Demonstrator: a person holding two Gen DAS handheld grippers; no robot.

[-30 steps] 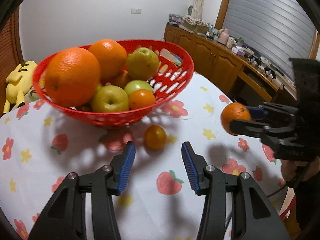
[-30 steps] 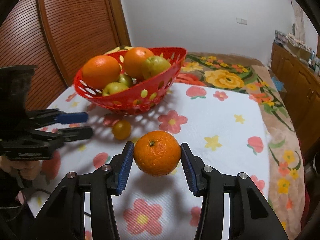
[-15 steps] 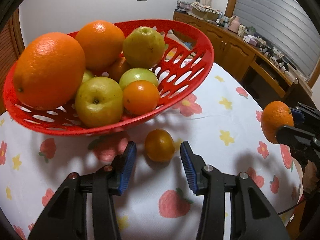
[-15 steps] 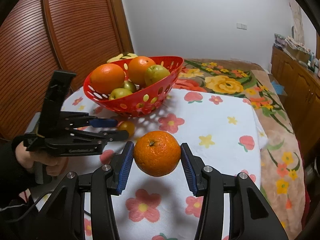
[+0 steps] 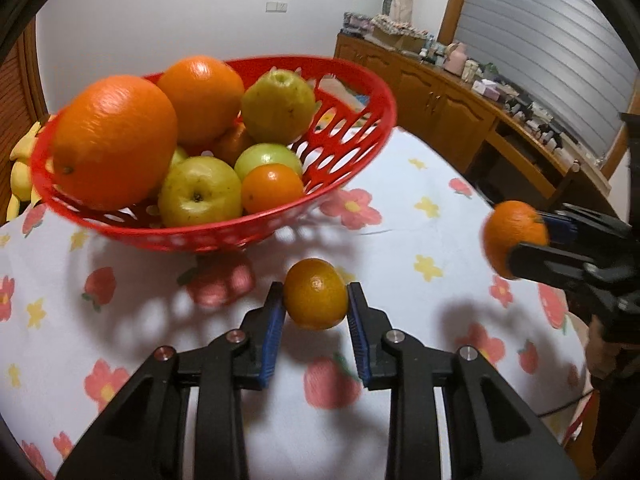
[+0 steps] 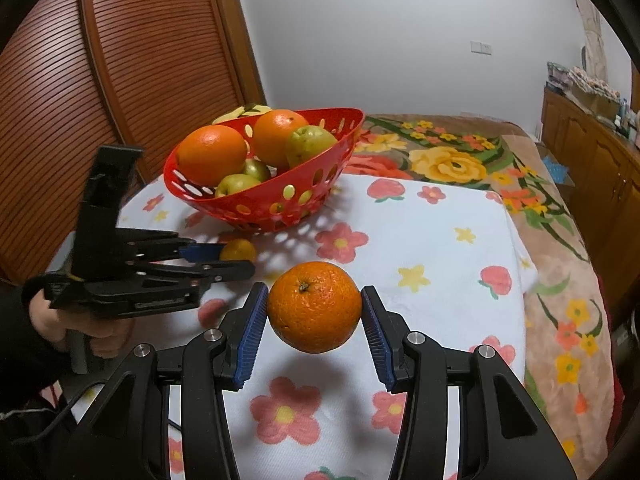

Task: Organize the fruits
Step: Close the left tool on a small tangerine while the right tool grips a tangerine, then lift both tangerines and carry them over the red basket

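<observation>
- My left gripper (image 5: 316,300) has just closed its fingers (image 5: 273,320) on the small orange (image 5: 315,299), just in front of the red basket (image 5: 360,148).
- Right of the basket, my right gripper (image 5: 532,240) grips a bigger orange (image 5: 508,236).

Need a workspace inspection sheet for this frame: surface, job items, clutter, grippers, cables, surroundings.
Surface: white floral tablecloth over the table.
Job's things: red basket holding oranges and green apples; small orange between the left pads; larger orange in the right gripper, off the cloth.
Clutter: yellow plush toy behind the basket.
Grippers: left gripper just closed on the small orange; right gripper shut on the larger orange.
Cables: thin dark cable below the left hand.
Surroundings: wooden slatted door, floral blanket, wooden sideboard with small items, window blind.
</observation>
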